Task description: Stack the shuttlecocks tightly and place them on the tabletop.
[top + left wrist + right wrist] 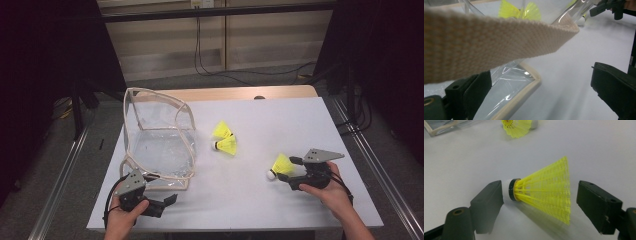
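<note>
Two yellow shuttlecocks (225, 137) lie together mid-table (280, 120), black cables (215, 70) trailing on the floor beyond.

Both grippers were black: left gripper (171, 199) and right gripper (289, 168) each carried a grey three-cornered top plate, blocky matte jaws with screw holes, black trailing cables. Forearms bare, no sleeves.

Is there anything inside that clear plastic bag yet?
The clear bag looks empty: through its see-through walls only the white table shows. All three yellow shuttlecocks lie outside it. Its near bottom corner is hidden by the strap.
</note>
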